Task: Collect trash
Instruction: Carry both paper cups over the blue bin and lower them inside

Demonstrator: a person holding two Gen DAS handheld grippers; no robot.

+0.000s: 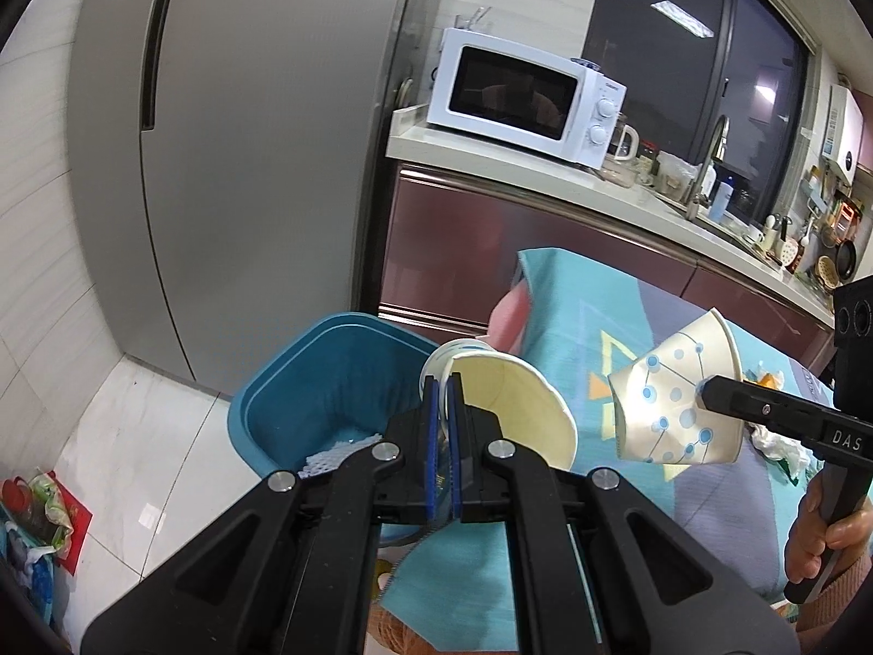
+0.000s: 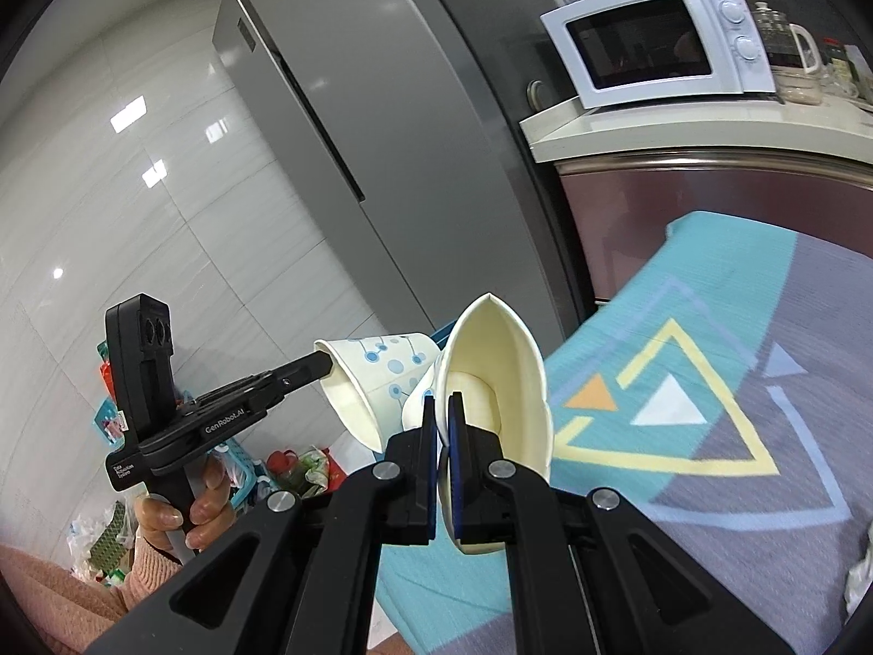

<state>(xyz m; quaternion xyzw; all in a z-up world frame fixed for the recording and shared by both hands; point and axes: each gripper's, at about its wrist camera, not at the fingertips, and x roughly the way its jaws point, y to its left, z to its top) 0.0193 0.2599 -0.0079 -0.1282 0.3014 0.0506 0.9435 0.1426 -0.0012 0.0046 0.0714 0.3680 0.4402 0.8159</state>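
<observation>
Above blue bin, sideways paper cup.

paper cups matt | bin smooth plastic | tablecloth woven cloth | fridge brushed metal | floor glossy tile

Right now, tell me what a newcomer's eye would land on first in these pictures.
Two squashed paper cups held in mid-air: the left gripper pinches one cup by its rim just right of the blue bin; the right gripper clamps the other cup over the patterned cloth. Behind them, a white microwave sits on the counter.
</observation>
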